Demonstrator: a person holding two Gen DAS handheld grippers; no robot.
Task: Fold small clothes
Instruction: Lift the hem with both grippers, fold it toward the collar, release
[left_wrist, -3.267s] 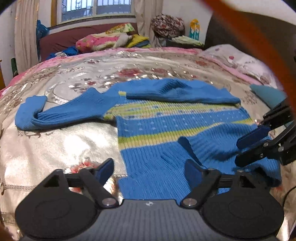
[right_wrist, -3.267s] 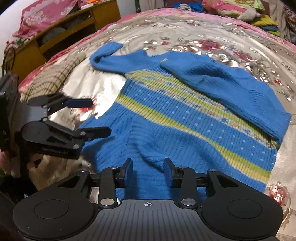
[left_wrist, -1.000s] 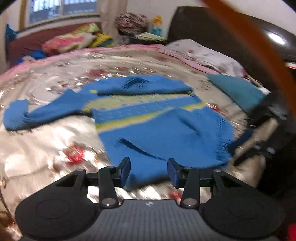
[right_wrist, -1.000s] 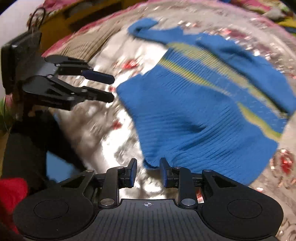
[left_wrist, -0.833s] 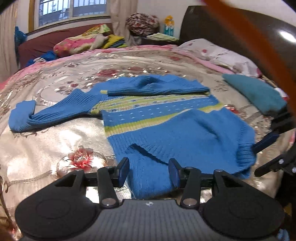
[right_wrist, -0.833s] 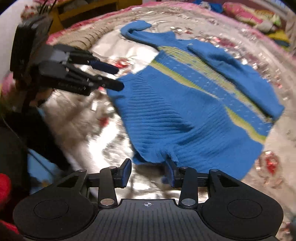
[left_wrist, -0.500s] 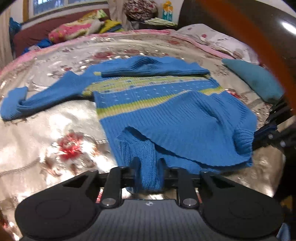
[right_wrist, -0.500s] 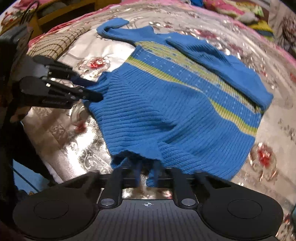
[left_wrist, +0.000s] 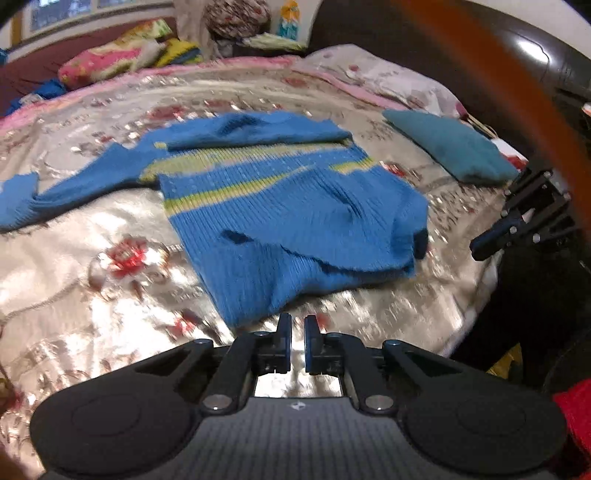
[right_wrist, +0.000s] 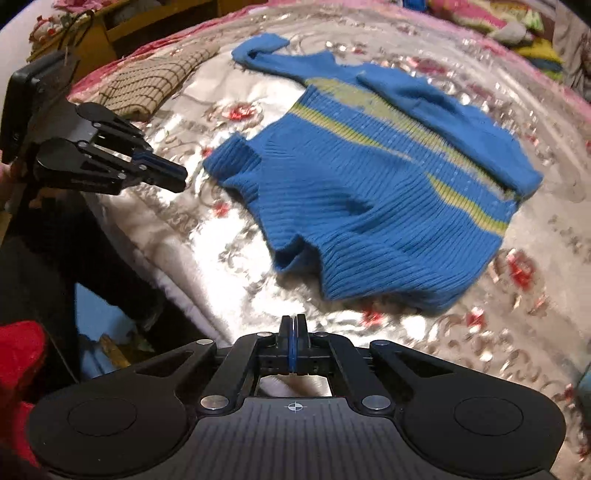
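My left gripper (left_wrist: 297, 326) and right gripper (right_wrist: 292, 328) are both closed on nothing, just short of the blue sweater (left_wrist: 295, 206) on the bedspread (left_wrist: 110, 295)

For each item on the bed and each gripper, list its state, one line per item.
Blue sweater: lying on bedspread, hem folded up, one sleeve across chest, the other spread out.
Left gripper: shut, empty.
Right gripper: shut, empty.
Teal cloth: folded.
Checked cloth: folded.

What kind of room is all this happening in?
Most likely a home bedroom. A blue striped sweater lies on a bed's shiny floral bedspread, with a dark headboard behind it and folded bedding piled under a window.
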